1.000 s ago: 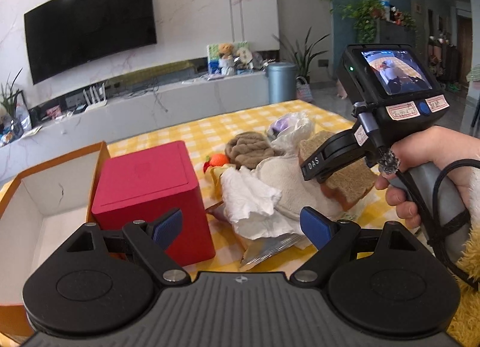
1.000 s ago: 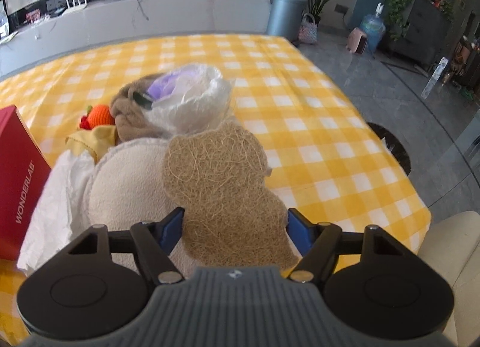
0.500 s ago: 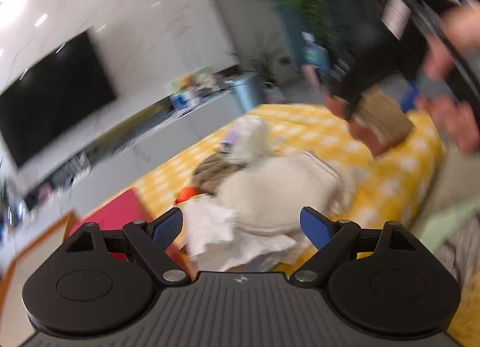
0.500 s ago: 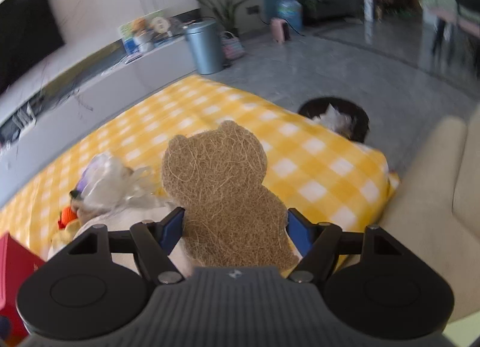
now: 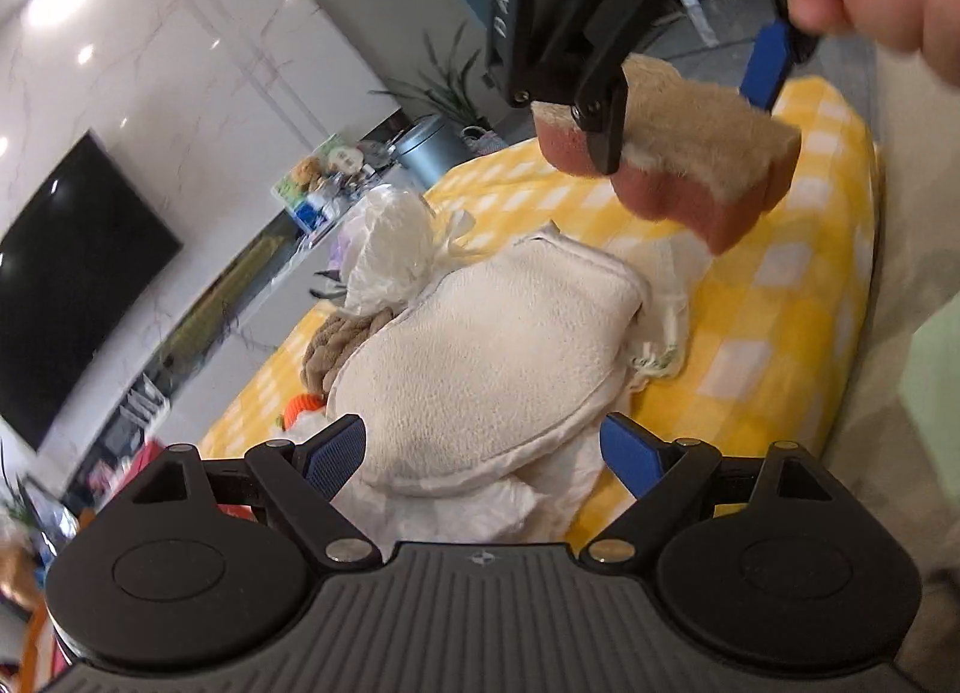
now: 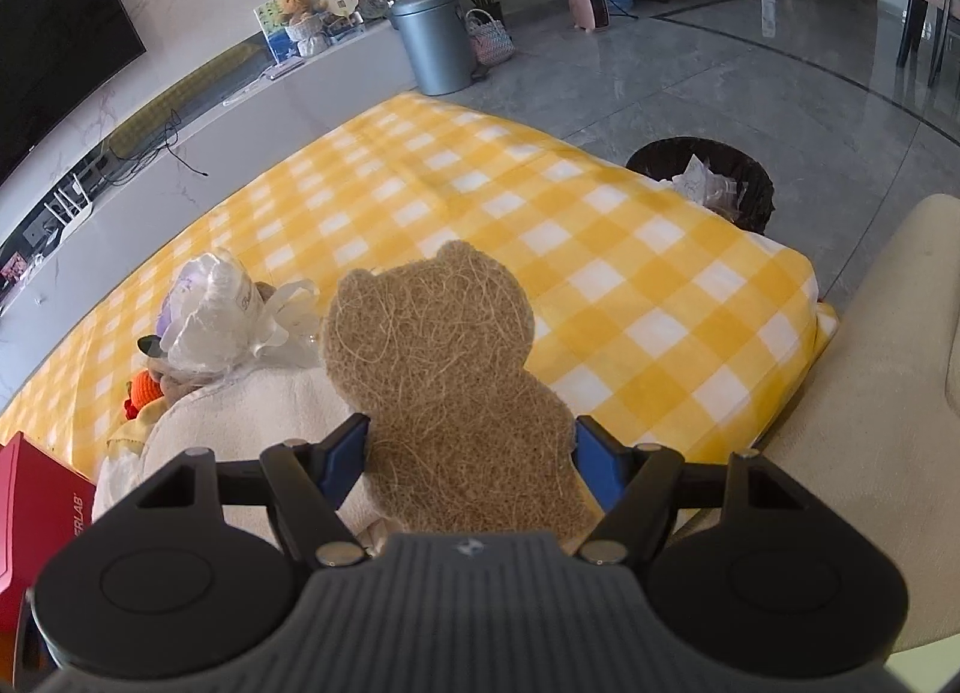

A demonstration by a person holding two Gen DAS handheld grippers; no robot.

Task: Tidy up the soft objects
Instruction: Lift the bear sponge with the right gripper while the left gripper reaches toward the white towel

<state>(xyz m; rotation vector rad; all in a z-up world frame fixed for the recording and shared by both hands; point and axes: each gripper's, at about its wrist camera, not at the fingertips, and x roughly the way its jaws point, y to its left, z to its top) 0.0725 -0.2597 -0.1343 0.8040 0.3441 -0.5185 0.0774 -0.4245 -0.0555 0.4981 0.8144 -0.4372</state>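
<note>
Sponge (image 6: 444, 387) apart from bin (image 6: 702, 183) holding wrappers (image 6: 699, 180).

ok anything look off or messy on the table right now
Yes: the soft things lie in a jumbled heap, cream pad on crumpled white cloth, plastic bag against it. The bear sponge is lifted off the table in the right tool.

Bright daylight, ceiling-light glare on wall, fisheye-bent edges, slight motion blur

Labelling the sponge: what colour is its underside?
Pink, under a tan fibre top; the sponge shows it best in the left wrist view.
</note>
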